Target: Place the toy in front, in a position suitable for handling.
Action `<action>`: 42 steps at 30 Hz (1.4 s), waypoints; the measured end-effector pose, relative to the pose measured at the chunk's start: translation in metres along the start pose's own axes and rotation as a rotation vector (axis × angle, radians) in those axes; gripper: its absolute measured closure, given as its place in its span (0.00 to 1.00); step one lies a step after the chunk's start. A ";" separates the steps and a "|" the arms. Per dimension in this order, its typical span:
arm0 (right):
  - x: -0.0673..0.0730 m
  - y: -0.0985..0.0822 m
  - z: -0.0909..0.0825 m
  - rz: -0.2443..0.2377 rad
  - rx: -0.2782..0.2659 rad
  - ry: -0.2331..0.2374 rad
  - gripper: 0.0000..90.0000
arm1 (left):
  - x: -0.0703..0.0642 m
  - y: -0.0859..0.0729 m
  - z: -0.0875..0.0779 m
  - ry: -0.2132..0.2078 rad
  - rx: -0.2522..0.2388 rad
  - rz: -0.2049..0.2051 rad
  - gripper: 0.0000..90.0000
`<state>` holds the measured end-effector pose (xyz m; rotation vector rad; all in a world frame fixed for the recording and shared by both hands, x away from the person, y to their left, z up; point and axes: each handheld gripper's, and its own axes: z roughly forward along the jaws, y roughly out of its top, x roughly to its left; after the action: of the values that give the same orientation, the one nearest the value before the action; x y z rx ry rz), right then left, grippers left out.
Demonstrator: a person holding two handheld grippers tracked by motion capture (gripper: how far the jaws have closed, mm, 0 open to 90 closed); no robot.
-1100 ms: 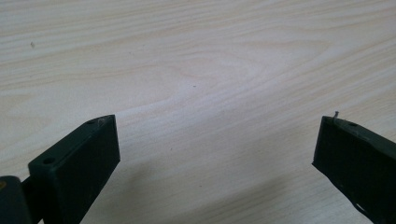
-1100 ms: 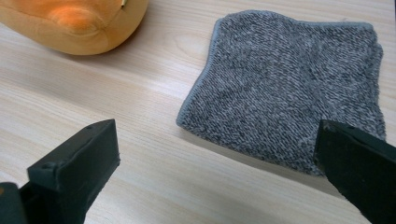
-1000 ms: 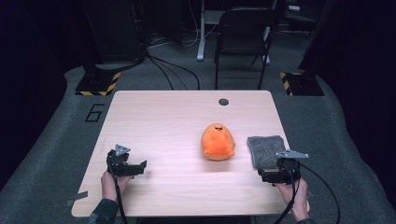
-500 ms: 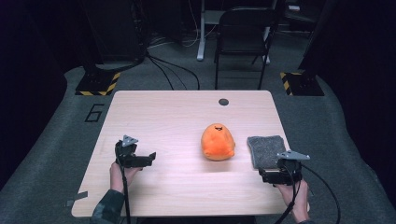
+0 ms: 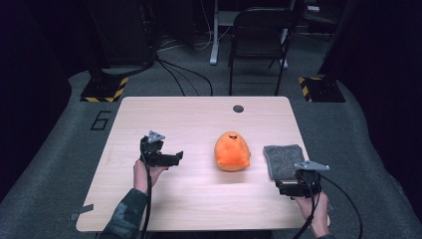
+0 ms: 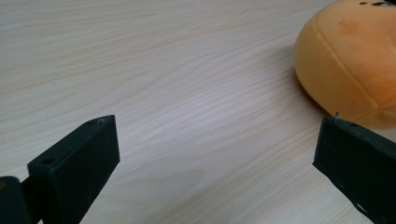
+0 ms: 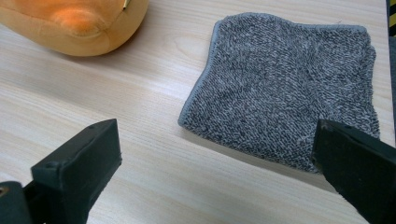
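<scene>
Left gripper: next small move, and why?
Probably ease the left gripper forward toward the round orange plush toy. Its jaws stand wide open with bare wooden table between them, and the toy sits just past its right jaw in the left gripper view, not yet between them.

Your orange plush toy (image 5: 232, 151) and grey towel (image 5: 284, 161) sit side by side on the desk (image 5: 199, 114).

You see the plush, round and soft with small dark face marks on top, sitting upright a little right of the desk's middle, nearer the front edge than the back. The towel, folded into a rough square of nubby terry with a stitched hem, lies flat just to its right, apart from it, close to the desk's right edge and short of the front right corner.
</scene>
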<state>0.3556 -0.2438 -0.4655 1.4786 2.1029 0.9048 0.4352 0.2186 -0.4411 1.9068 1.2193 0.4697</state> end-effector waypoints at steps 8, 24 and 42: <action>-0.001 0.000 0.000 0.010 -0.003 -0.002 0.02 | -0.030 0.021 0.016 -0.035 0.013 0.049 0.01; -0.004 -0.002 0.001 0.013 0.008 -0.006 0.03 | -0.101 0.061 0.058 -0.134 0.052 0.115 0.03; -0.007 -0.003 0.004 0.010 0.020 0.011 0.03 | -0.140 0.055 0.118 -0.111 0.147 0.123 0.10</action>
<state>0.3590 -0.2498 -0.4708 1.4985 2.1202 0.9002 0.4812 0.0335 -0.4543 2.1122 1.0940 0.3408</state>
